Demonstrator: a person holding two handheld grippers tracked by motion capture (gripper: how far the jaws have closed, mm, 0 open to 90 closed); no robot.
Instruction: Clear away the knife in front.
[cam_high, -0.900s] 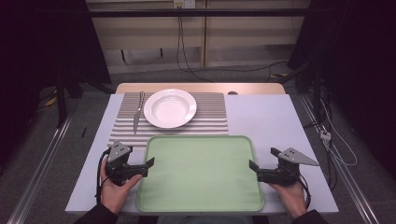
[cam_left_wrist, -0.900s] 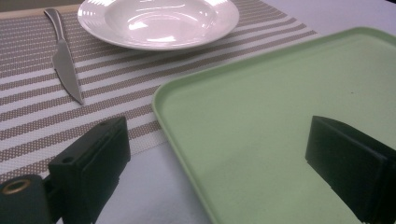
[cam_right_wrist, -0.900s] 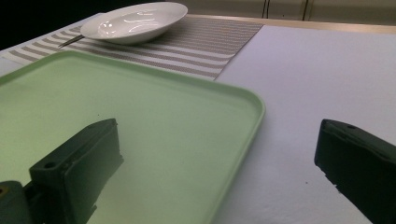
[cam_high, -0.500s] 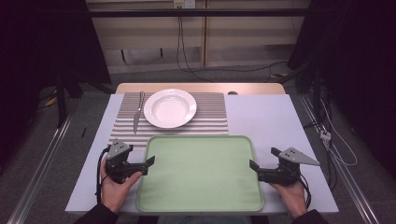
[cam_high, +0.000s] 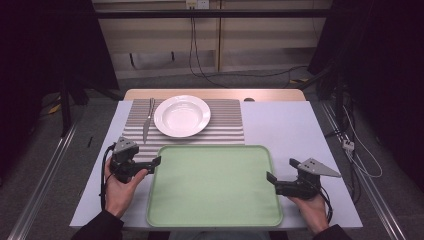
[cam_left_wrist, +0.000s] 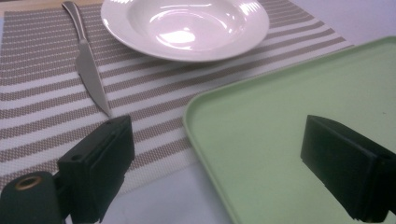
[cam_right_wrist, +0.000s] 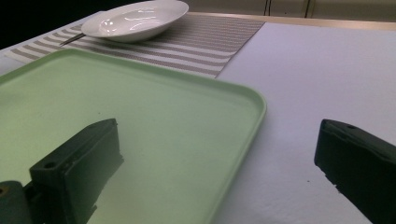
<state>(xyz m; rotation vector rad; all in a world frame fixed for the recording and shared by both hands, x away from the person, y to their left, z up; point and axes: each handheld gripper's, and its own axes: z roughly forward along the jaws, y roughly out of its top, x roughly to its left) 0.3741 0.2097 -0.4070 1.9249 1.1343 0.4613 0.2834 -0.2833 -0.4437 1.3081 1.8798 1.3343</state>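
Closest to the camera, a pale green tray (cam_high: 215, 187) sits flat on the near part of the white desk (cam_high: 290, 125), nothing on it. The left gripper (cam_high: 152, 162) is right at the tray's left edge, held in the person's left hand (cam_high: 120, 187). Its jaws are spread wide with nothing between them, and in the left gripper view one jaw hangs over the tray's near-left corner (cam_left_wrist: 196, 112) and the other over the desk and the mat's edge. On the other side, the right gripper (cam_high: 270, 179) is at the tray's right edge, jaws also wide apart and holding nothing. In the right gripper view they straddle the rim (cam_right_wrist: 252, 121), one over the green, one over bare desk.

Further back there's a striped grey-and-white placemat (cam_high: 225, 127), its near edge just beside the tray's far edge. On it sits a white deep plate (cam_high: 182, 116), empty, and just left of that a table knife (cam_high: 147, 122) lying with its tip toward the person.
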